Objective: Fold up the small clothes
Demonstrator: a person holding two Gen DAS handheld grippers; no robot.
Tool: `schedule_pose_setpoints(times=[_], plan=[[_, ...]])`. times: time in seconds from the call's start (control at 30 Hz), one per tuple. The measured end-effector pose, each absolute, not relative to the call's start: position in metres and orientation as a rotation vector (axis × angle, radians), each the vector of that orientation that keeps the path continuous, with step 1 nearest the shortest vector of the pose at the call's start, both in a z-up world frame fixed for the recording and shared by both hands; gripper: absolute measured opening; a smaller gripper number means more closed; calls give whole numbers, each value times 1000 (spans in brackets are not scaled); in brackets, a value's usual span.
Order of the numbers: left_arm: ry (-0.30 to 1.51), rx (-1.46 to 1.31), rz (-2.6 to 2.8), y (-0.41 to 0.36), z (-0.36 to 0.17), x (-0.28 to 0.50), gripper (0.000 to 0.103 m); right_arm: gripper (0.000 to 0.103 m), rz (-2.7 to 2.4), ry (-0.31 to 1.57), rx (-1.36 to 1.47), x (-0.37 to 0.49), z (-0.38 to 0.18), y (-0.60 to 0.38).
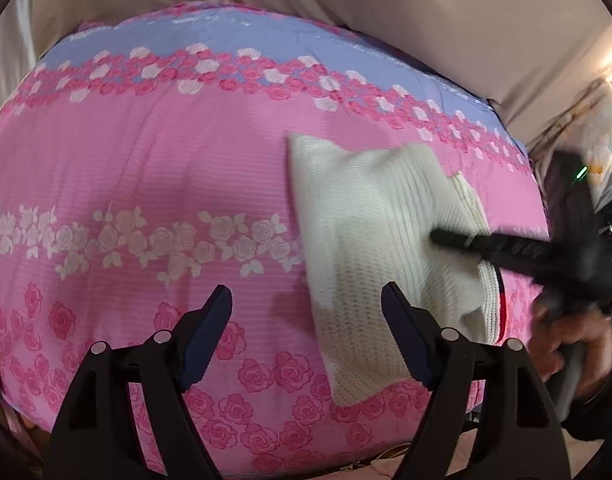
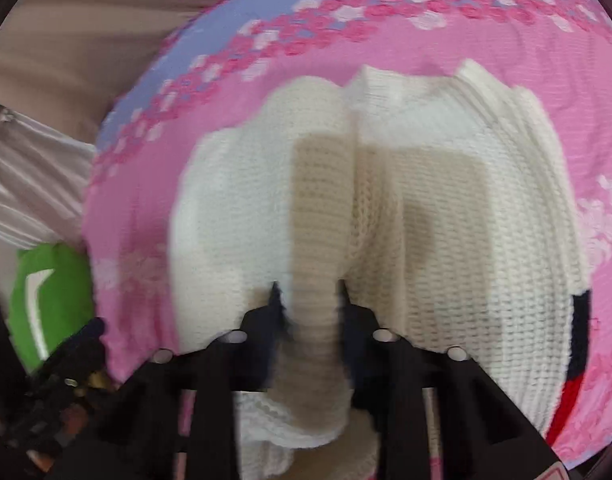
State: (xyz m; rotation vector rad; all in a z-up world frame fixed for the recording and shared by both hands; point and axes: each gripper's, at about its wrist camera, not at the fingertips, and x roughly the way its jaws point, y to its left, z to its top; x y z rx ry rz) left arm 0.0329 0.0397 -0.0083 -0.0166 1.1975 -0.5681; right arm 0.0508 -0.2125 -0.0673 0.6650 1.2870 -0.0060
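Observation:
A cream knitted sweater [image 1: 370, 240] lies partly folded on the pink rose-patterned bedspread [image 1: 145, 168], right of centre. My left gripper [image 1: 306, 312] is open and empty, just above the bedspread at the sweater's left edge. My right gripper [image 1: 438, 237] reaches in from the right over the sweater. In the right wrist view the right gripper [image 2: 308, 294] is shut on a raised fold of the sweater [image 2: 446, 208], which runs back between the fingers. The sweater's hem shows navy and red stripes [image 2: 578, 344].
The bedspread has a lilac band [image 1: 265, 36] at the far side, with beige drapery [image 1: 426, 8] beyond. A green object [image 2: 49, 300] lies off the bed's left edge in the right wrist view. Clutter stands at the far right [image 1: 594, 152].

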Motion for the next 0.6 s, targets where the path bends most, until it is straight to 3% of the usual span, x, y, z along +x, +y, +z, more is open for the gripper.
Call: schedule_pose_setpoints(times=[0.27,0.33,0.43,0.47,0.6], plan=[[1148,146,-650,0,-3,17,79,16,55,1025,698,12,26,-263],[1136,179,-667,-10,-5,13,79,17,-61,1078,625,-2,9,-283],[1132,218,-667,-25,-11,13,79,18,-221,1270,609,-12,-72,-318],[1129,230,-659,-29,-12,14,79,19,-220,1232,693,-19,-86,-326],[1131,213,-654,-38,-11,16,79,32,-226,1132,724,-35,-47,-324]])
